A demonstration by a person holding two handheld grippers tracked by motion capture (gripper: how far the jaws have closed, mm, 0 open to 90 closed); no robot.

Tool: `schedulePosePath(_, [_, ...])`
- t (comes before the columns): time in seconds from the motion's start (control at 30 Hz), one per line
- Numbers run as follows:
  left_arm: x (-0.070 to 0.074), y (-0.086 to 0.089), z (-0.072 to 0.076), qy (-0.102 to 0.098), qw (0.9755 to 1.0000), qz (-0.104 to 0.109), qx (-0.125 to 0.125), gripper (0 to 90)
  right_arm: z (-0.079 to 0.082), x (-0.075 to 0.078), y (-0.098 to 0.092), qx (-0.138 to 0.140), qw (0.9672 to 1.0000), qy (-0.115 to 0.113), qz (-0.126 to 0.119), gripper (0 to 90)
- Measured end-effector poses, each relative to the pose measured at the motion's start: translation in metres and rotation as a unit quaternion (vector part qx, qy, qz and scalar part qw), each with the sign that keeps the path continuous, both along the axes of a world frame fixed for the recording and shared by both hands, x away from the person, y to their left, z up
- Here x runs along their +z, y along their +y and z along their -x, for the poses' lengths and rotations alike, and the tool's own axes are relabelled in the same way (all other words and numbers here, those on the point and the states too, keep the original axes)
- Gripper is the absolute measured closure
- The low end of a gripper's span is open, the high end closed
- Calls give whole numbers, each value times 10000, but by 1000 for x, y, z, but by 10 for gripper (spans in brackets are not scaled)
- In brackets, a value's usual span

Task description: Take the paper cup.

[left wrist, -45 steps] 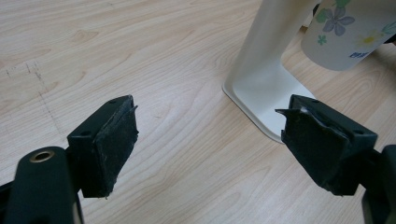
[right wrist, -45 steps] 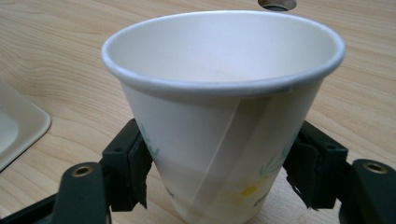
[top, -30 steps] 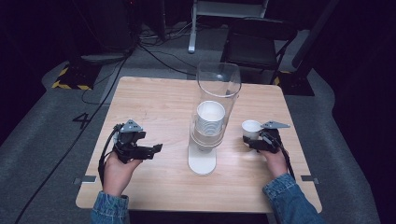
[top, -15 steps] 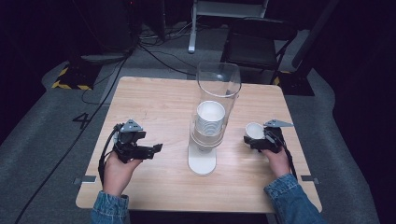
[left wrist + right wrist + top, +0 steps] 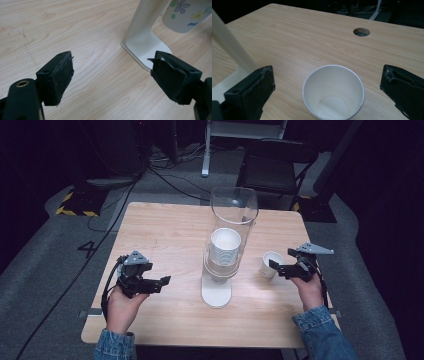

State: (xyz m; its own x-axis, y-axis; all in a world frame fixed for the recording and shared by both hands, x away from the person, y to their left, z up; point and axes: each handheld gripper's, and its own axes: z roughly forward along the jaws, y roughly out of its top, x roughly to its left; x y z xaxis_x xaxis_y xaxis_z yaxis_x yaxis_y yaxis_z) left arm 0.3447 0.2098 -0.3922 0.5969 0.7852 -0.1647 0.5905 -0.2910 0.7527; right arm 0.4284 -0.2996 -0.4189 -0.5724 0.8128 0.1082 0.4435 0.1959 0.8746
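A clear-tube cup dispenser [image 5: 231,240] on a white stand [image 5: 216,292] rises at the table's middle, holding a stack of paper cups [image 5: 225,245]. One white paper cup [image 5: 270,264] stands upright on the table to its right. My right gripper [image 5: 278,268] is open; in the right gripper view its jaws stand wide on both sides of the cup [image 5: 333,92] without touching it. My left gripper [image 5: 159,283] is open over bare wood left of the stand. In the left gripper view the stand's base [image 5: 145,47] and a flower-printed cup [image 5: 185,15] lie ahead.
The wooden table [image 5: 165,235] has a round cable hole [image 5: 361,32] behind the cup. A folding chair [image 5: 275,167] and floor cables stand beyond the far edge. The dispenser's post [image 5: 227,42] is close on the left in the right gripper view.
The right gripper lowered the white cup slightly toward the near side and opened; the cup now stands free on the table. The left gripper has not moved.
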Motion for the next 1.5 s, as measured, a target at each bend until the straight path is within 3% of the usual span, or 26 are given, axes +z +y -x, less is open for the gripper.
schedulePosePath(0.17, [0,5,7,-45,10000,20,17,182,15,15,-1,277,9994,-120,-170,3])
schedulePosePath(0.27, [0,7,10,-36,10000,25,6,182,25,23,1,491,9986,-62,-201,4])
schedulePosePath(0.6, [-1,7,13,0,10000,-2,-18,182,60,28,18,1139,9932,-177,179,10])
schedulePosePath(0.73, [-2,5,12,20,10000,7,-24,182,73,31,20,1271,9916,-196,152,53])
schedulePosePath(0.77, [-2,5,12,34,10000,5,-35,182,84,32,20,1321,9909,-231,87,91])
schedulePosePath(1.0, [-2,4,12,25,10000,-6,-38,182,106,24,16,1310,9902,-471,88,93])
schedulePosePath(1.13, [-2,3,12,25,10000,-22,-50,182,108,21,13,1283,9907,-457,56,102])
schedulePosePath(1.33, [-3,4,11,41,10000,-42,-43,182,110,18,7,1032,9923,-680,30,108])
schedulePosePath(1.5, [-3,3,11,72,10000,-28,-55,182,107,15,6,974,9931,-650,66,114])
